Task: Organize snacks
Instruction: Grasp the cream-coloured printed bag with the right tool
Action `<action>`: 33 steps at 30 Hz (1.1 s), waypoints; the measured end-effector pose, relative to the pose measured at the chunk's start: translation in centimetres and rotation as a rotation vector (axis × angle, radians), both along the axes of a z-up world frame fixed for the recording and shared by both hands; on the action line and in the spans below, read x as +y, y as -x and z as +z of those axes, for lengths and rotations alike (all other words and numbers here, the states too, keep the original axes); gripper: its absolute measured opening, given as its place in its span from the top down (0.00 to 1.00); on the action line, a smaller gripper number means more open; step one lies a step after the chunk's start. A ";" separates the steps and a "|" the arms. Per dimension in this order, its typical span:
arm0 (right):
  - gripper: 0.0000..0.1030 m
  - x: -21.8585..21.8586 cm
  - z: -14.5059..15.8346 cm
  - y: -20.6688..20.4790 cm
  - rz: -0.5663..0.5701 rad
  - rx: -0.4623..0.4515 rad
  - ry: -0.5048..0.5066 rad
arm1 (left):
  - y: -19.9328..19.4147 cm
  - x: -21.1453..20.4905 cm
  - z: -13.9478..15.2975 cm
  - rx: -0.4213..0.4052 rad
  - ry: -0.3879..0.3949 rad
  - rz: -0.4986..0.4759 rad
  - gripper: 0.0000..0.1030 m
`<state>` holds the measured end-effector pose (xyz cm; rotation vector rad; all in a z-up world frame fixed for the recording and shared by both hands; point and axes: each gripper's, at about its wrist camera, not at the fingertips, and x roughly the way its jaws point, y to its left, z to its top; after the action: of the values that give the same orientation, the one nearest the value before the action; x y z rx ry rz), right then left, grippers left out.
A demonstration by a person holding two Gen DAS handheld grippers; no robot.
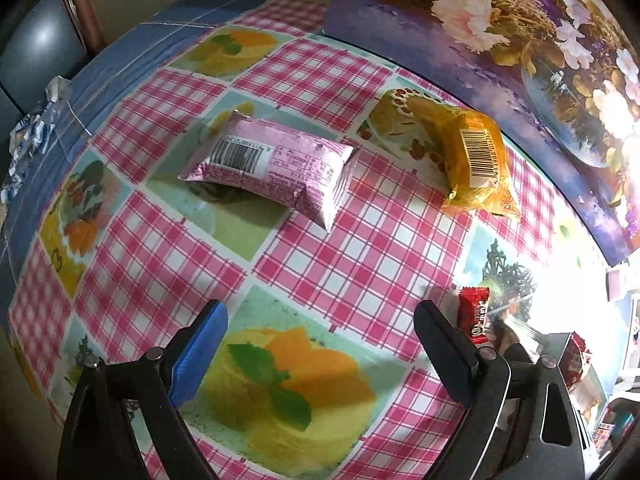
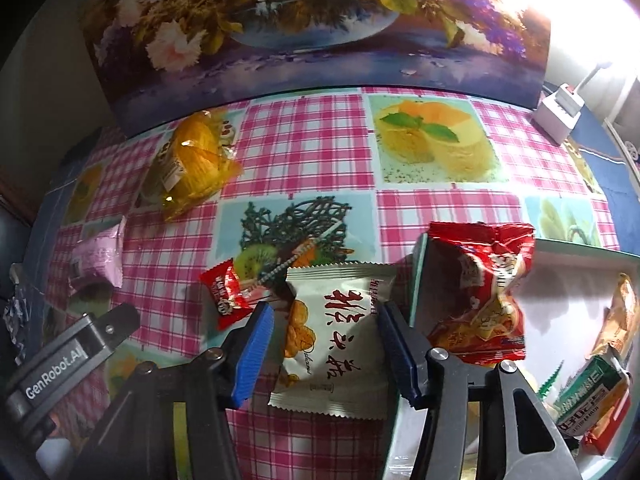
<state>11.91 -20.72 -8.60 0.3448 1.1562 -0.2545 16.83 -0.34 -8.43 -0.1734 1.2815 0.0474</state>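
Right wrist: white snack packet (image 2: 334,336) lies lengthwise, seemingly.

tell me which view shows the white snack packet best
The right wrist view: the white snack packet lies front-up between the right tool's blue pads, its printing readable. The left wrist view does not show it; only the pink and orange packets and a small red one appear.

Six snack packets lie out on the bench or at the box's edge: one pink packet (image 1: 268,168), one orange packet (image 1: 476,160), one small red sweet (image 2: 226,294), one white packet (image 2: 336,336) with printed characters, and one large red packet (image 2: 486,300) on the rim of the single white box (image 2: 580,264). Inside that box at the right, at least two more packets show: one green (image 2: 588,396) and one orange-tan (image 2: 622,316). Two grippers are in view, one per camera.
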 end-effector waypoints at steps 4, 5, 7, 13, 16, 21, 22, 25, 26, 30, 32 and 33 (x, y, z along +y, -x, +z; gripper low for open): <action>0.44 0.0 -0.1 -0.1 0.015 -0.009 -0.041 | -0.1 -0.2 -0.2 0.006 0.001 -0.001 0.08; 0.44 0.1 -0.1 -0.1 0.019 -0.008 -0.036 | -0.1 -0.3 -0.3 0.006 0.001 -0.001 0.08; 0.43 0.4 -0.3 -0.2 0.032 0.006 -0.006 | -0.1 -0.3 -0.3 0.008 0.000 -0.002 0.08; 0.44 0.9 -0.9 -0.6 0.042 0.028 0.014 | -0.2 -0.2 -0.4 0.004 -0.006 -0.009 0.08; 0.45 1.1 -0.9 -0.4 0.042 0.023 0.019 | -0.2 -0.3 -0.4 0.004 0.007 -0.022 0.08; 0.46 0.8 -0.9 -0.1 0.026 0.005 -0.004 | -0.4 -1.0 -0.5 0.006 0.057 -0.047 0.08; 0.46 0.6 -0.7 0.0 0.024 0.000 -0.005 | -0.5 -1.2 -0.4 0.004 0.070 -0.048 0.08; 0.46 0.3 0.4 0.1 0.011 -0.028 0.007 | -0.9 -1.9 -0.2 -0.009 0.086 -0.050 0.09; 0.46 0.1 0.8 0.2 0.005 -0.039 0.006 | -1.0 -2.1 -0.1 -0.013 0.089 -0.051 0.09; 0.46 -0.8 2.4 0.4 -0.024 -0.075 0.024 | -1.6 -2.6 0.3 -0.031 0.109 -0.053 0.09; 0.46 -1.6 3.3 0.8 -0.050 -0.095 0.025 | -1.9 -3.1 0.3 -0.035 0.119 -0.074 0.11; 0.46 -1.9 3.8 1.0 -0.069 -0.106 0.025 | -2.0 -3.5 0.3 -0.036 0.121 -0.086 0.12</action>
<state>10.95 -22.64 -4.76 0.3717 1.0371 -0.3073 18.79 -3.81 -8.17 -0.2220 1.2554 -0.1071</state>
